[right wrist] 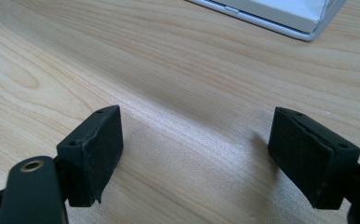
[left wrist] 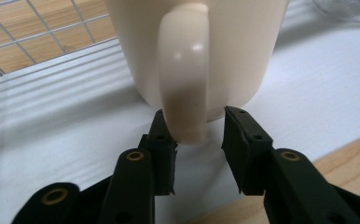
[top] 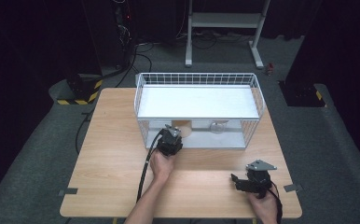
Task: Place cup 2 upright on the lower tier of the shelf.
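One cream mug (left wrist: 201, 51), top cut off, stands in the wire basket (top: 257, 91); left gripper (left wrist: 199, 135) clamps its handle, right gripper (right wrist: 194, 154) gapes empty.

Looks like a robotics/data-capture lab, not a home or kitchen. Evidence: single light wooden table (top: 122, 154) standing alone on grey carpet floor (top: 29, 158), dark surroundings on all sides, like a blacked-out recording bay. Black-and-yellow hazard-striped equipment base (top: 78, 91) at the far left with black cables (top: 127, 65) running across the floor to a dark rack with a small red indicator light. White metal stand frame (top: 225, 28) on feet behind the table. Grey tape markers (top: 68, 192) stuck at the table's near corners. White wire-mesh two-level shelf rack (top: 199, 109) set squarely on the table like a staged prop
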